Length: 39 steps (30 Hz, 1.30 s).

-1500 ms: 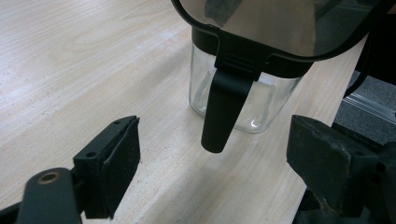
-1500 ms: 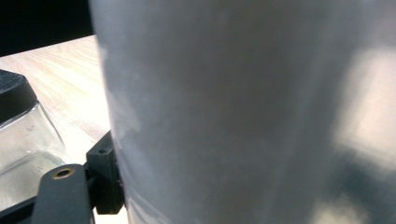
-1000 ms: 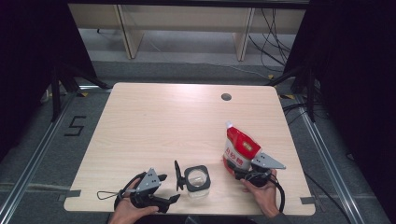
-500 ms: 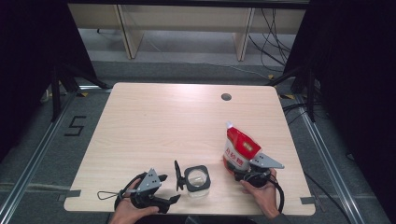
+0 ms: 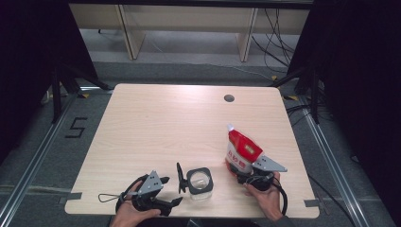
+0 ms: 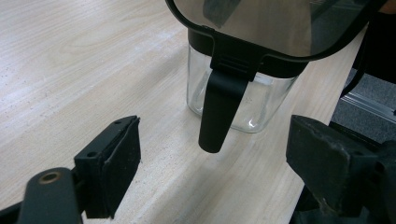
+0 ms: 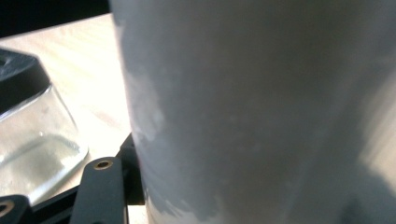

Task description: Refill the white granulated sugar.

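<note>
Pouch (image 5: 242, 152), red and white, spouted: stood upright at the table's (image 5: 179, 123) near right, clamped at its base by the right gripper (image 5: 246, 171). Glass jar (image 5: 199, 181), lid hinged open, is set near centre; the left gripper (image 5: 176, 189) is held just left of it.

Left gripper view: jaws are spread wide, unladen, before the jar (image 6: 238, 100).

Right gripper view: the pouch (image 7: 261, 112) is pressed close; the jar (image 7: 32, 140) is seen left.

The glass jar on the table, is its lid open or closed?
Open. The glass jar stands upright with its lid swung up on the left side, and the high view looks into its mouth.
</note>
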{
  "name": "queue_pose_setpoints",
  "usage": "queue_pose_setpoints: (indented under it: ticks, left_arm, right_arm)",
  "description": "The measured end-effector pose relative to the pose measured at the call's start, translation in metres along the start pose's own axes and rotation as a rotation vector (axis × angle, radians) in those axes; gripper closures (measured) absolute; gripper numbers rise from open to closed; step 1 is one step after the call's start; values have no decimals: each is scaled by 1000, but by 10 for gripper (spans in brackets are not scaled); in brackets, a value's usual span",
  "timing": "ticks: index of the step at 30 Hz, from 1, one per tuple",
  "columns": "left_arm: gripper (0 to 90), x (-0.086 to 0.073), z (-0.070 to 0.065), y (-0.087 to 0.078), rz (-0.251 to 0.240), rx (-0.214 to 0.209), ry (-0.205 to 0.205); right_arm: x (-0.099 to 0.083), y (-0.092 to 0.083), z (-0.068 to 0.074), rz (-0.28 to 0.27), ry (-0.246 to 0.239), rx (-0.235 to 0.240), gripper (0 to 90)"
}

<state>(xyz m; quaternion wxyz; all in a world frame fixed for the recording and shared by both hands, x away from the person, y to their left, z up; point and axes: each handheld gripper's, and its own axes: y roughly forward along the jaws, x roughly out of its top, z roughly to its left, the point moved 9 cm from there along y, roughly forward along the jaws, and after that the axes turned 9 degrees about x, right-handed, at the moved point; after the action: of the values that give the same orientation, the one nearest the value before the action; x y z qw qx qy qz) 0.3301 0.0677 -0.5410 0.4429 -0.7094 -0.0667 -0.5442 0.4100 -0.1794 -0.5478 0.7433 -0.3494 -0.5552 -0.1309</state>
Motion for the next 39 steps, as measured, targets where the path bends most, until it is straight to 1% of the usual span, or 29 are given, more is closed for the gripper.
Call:
queue_pose_setpoints:
  ticks: [2, 4, 5, 6, 7, 8, 10, 12, 13, 14, 15, 17, 18, 19, 21, 22, 24, 25, 26, 27, 28, 29, 30, 31, 33, 34, 35, 37, 39]
  left_arm:
    - [175, 1, 0, 0, -13, -11, -12]
    - [175, 1, 0, 0, -13, -11, -11]
    - [175, 1, -1, 0, -16, -11, -16]
    - [174, 2, 0, 0, -23, -7, -2]
    - [174, 2, 0, 0, -23, -7, -2]
    - [174, 2, 0, 0, -25, -10, 8]
    - [175, 0, 0, -1, -11, -9, -8]
    - [175, 1, 1, -1, -12, -9, -5]
    - [175, 1, 0, -1, -14, -8, -18]
    - [174, 0, 2, -1, -7, -3, -7]
    - [175, 0, 3, -2, -9, -4, 3]
    - [175, 0, 3, -1, -11, -2, -8]
    - [174, 0, 3, -1, -14, -3, -19]
    - [174, 0, 5, -2, -7, 3, -4]
    - [175, 0, 5, -3, -5, 1, 0]
    - [174, 0, 4, -2, -17, -3, -10]
    - [174, 0, 6, -3, -13, 0, 4]
    - [174, 0, 6, -3, -13, -4, 8]
    - [174, -1, 6, -3, -12, 0, -7]
    - [174, -1, 6, -3, -12, 0, -7]
    - [174, -1, 6, -4, -7, -3, -13]
    - [174, -1, 6, -4, -7, -3, -13]
    - [174, -1, 6, -4, -8, -3, -12]
    - [174, -1, 7, -5, -10, -3, 0]
    - [174, -1, 8, -5, -12, -4, 15]
    - [174, 0, 6, -5, -20, -2, -28]
    - [174, 0, 6, -5, -21, -3, -23]
    - [174, -2, 7, -6, -9, -4, -16]
    - [174, -1, 6, -6, -26, -6, -29]
  right_arm:
    - [0, -3, 4, 23, -74, 0, 392]
    - [-1, -4, 5, 31, -70, -7, 393]
    - [2, -5, 5, 20, -134, -13, 394]
    - [4, -5, 5, 20, -187, -5, 394]
    - [4, -5, 5, 20, -187, -5, 394]
    - [5, -6, 5, 28, -219, -17, 395]
    - [10, -10, 10, 28, -265, -24, 395]
    - [12, -12, 12, 27, -266, -36, 395]
    - [14, -13, 14, 24, -290, -33, 395]
    - [15, -14, 16, 24, -306, -30, 395]
    - [19, -18, 18, 39, -381, -39, 395]
    - [19, -20, 20, 44, -388, -43, 395]
    - [20, -20, 21, 52, -407, -40, 395]
    - [21, -23, 25, 60, -459, -41, 395]
    - [22, -25, 26, 66, -478, -45, 395]
    - [22, -27, 27, 75, -498, -48, 395]
    - [21, -32, 31, 83, -504, -48, 395]
    - [22, -34, 31, 89, -521, -51, 396]
    - [21, -40, 32, 103, -547, -68, 396]
    - [21, -40, 32, 103, -547, -68, 396]
    - [21, -44, 33, 121, -587, -87, 396]
    - [21, -44, 33, 121, -587, -87, 396]
    - [21, -46, 33, 127, -606, -96, 396]
    - [20, -50, 34, 142, -630, -111, 396]
    - [20, -51, 35, 151, -650, -114, 396]
    - [20, -53, 35, 166, -676, -129, 396]
    - [19, -54, 36, 176, -681, -129, 396]
    - [20, -57, 35, 187, -719, -147, 396]
    - [19, -60, 35, 218, -757, -168, 396]
